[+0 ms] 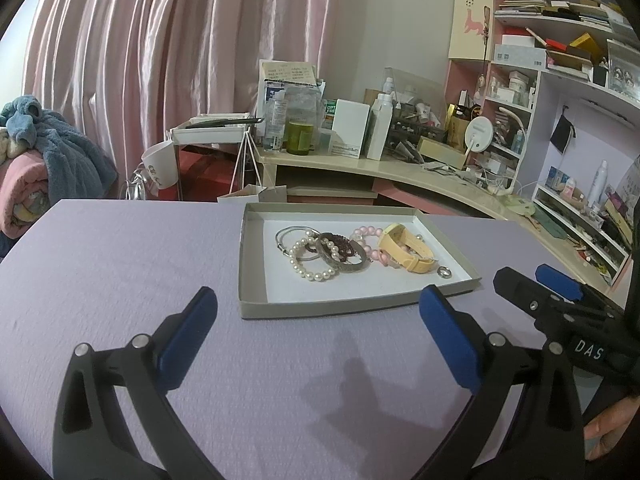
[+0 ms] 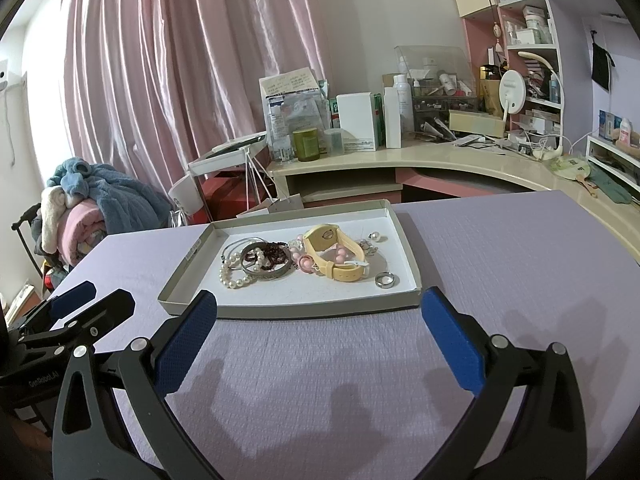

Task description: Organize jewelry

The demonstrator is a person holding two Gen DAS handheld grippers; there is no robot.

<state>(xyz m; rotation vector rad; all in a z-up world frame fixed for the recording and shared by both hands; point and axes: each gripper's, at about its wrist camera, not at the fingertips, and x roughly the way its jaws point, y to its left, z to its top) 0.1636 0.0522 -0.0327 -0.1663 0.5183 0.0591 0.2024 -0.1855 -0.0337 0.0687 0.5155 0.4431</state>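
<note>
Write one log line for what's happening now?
left gripper: open | right gripper: open | jewelry: in tray | touching: nothing

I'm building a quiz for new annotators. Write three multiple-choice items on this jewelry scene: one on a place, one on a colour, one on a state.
1. Where does the silver ring lie?
A. in the tray's near right corner
B. on the purple cloth
C. around the watch strap

2. What colour is the watch?
A. black
B. pale yellow
C. green

3. How do both tongs stand?
A. shut on a bracelet
B. shut on nothing
C. open, holding nothing

Key: 1 A, the silver ring sits alone inside the tray near that corner. 2 B, the watch has a pale yellow case and strap. 3 C, the left tongs and right tongs show wide gaps over the cloth, short of the tray.
</note>
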